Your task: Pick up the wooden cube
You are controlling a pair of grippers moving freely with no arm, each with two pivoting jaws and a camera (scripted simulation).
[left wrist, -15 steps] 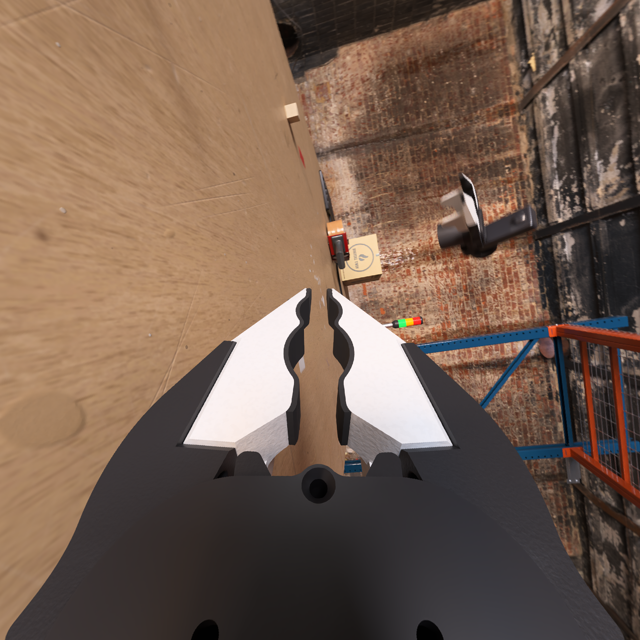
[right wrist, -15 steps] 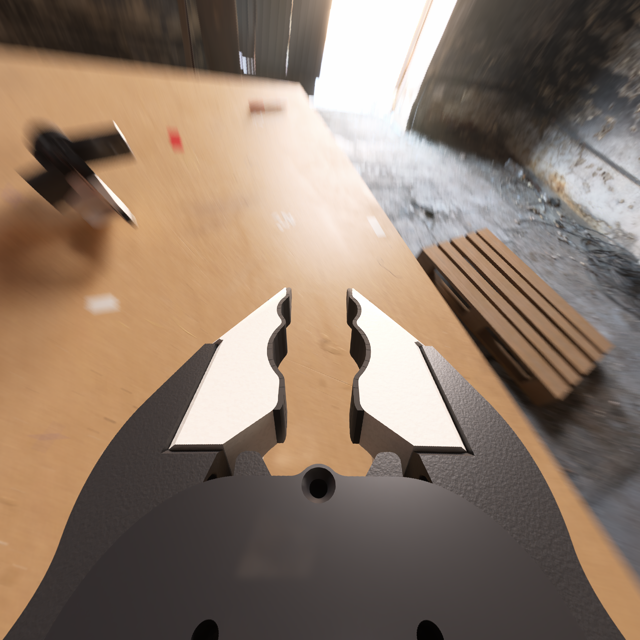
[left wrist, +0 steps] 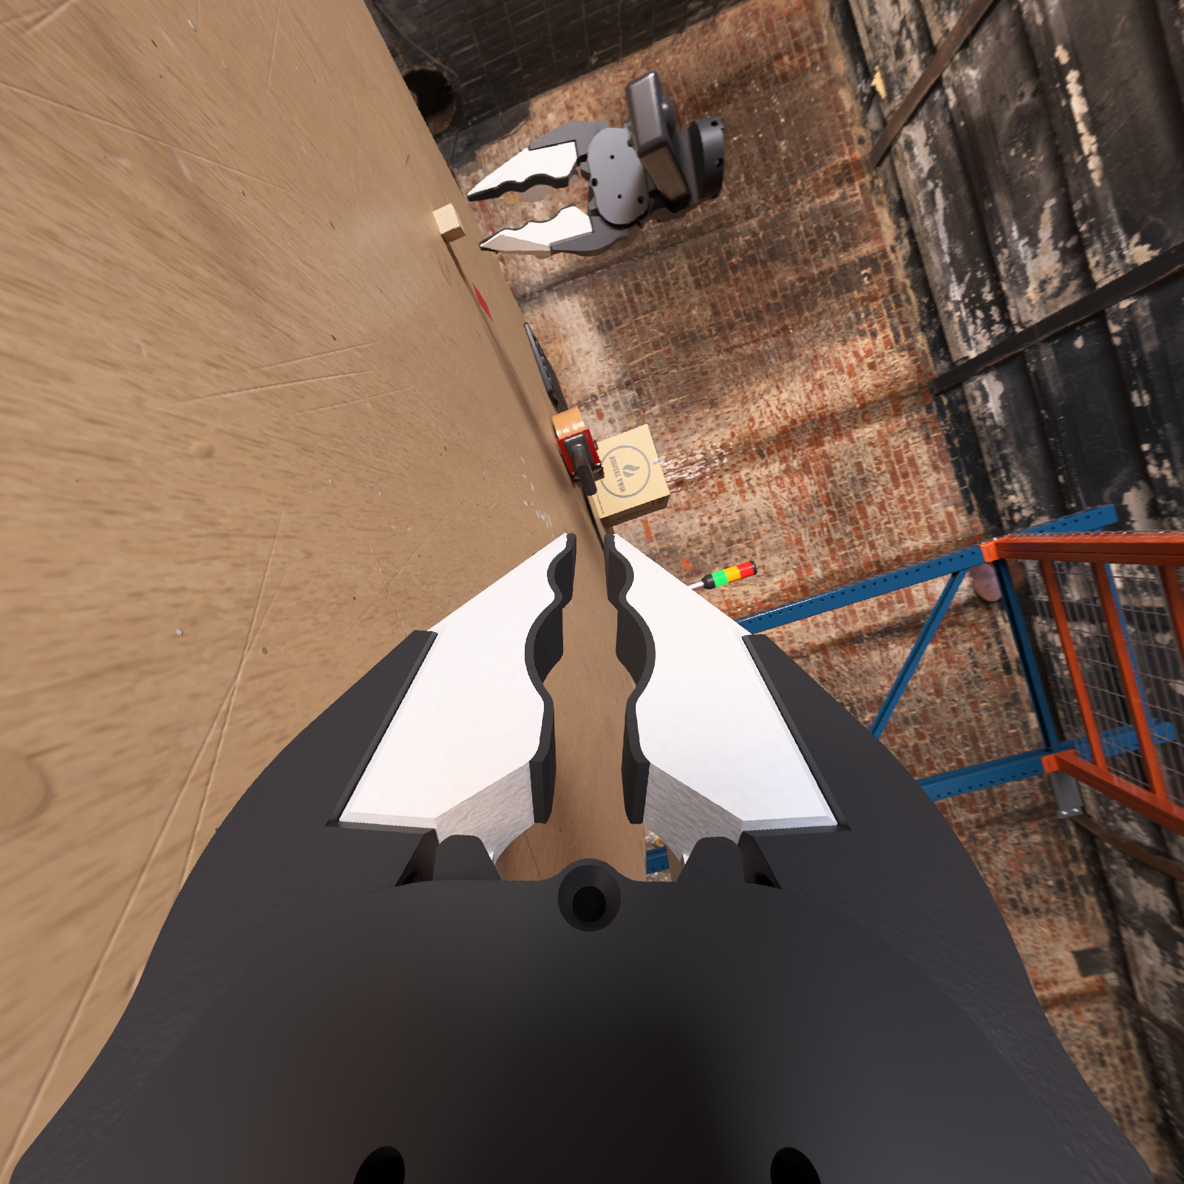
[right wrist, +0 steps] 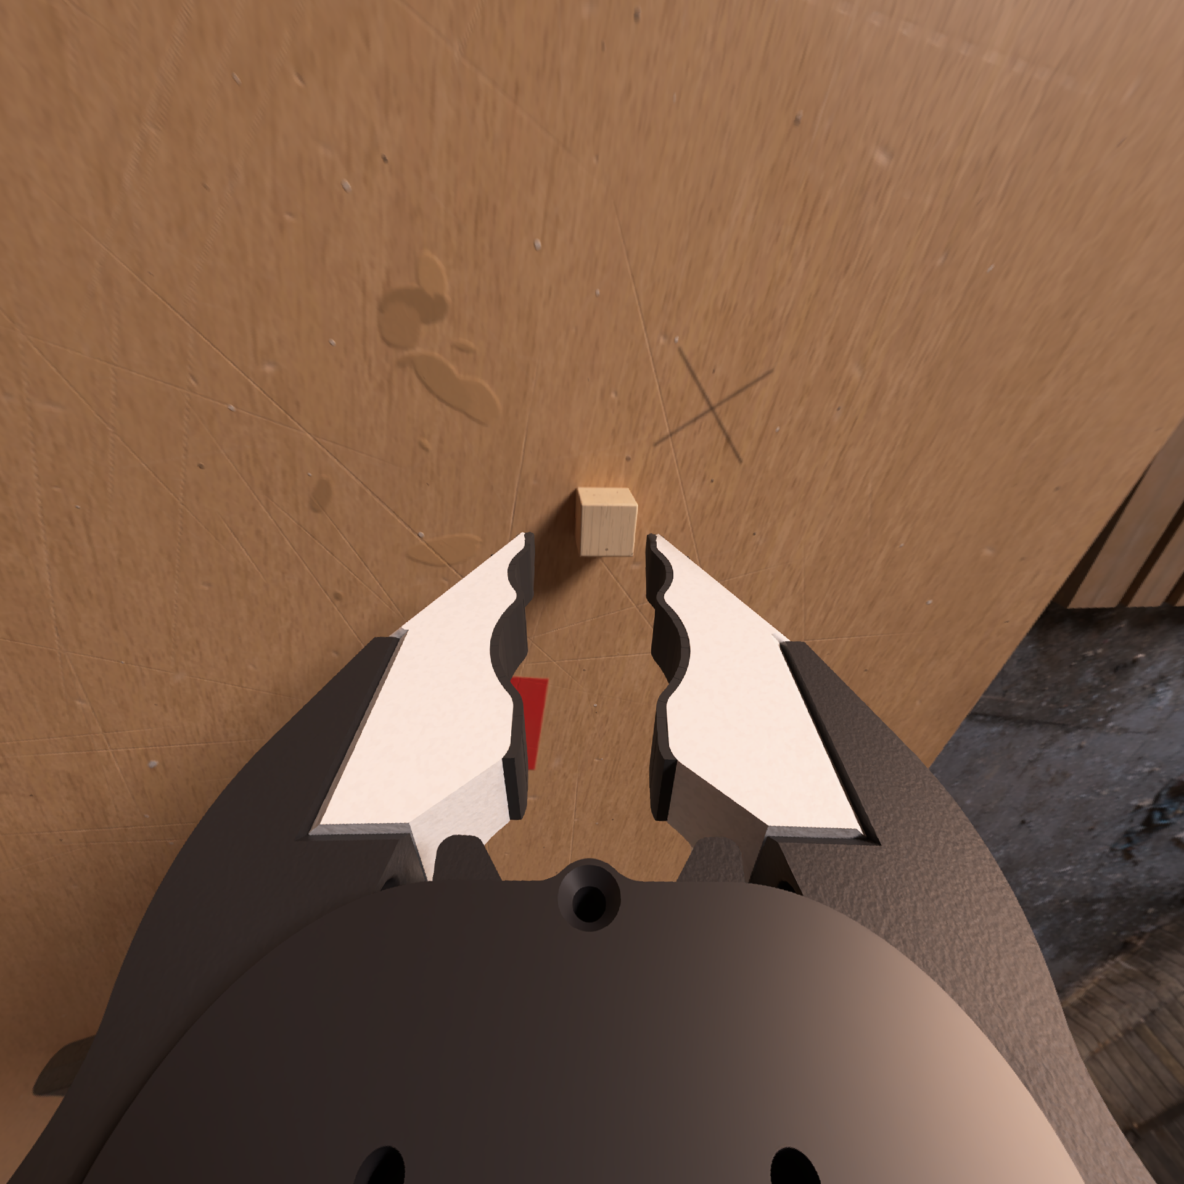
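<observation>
The wooden cube (right wrist: 607, 522) is small and pale. It sits on the brown table (right wrist: 256, 192) just beyond my right gripper's (right wrist: 586, 541) fingertips, in line with the gap and slightly right of its middle. The right gripper is open and empty, apart from the cube. In the left wrist view the cube (left wrist: 448, 222) lies far off near the table's edge, with the right gripper (left wrist: 477, 220) hovering open right beside it. My left gripper (left wrist: 589, 544) hangs low over the table (left wrist: 192, 384), its jaws drawn to a narrow slit with nothing between them.
A red patch (right wrist: 530, 717) lies flat on the table under the right gripper's left finger. A pencilled cross (right wrist: 711, 407) marks the board beyond the cube. The table edge (right wrist: 1051, 608) runs close on the right. A cardboard box (left wrist: 628, 474) and a red tool (left wrist: 576, 448) stand farther along.
The right gripper has swung across to the cube and now points down at it with its jaws a little wider. The left gripper has barely moved.
</observation>
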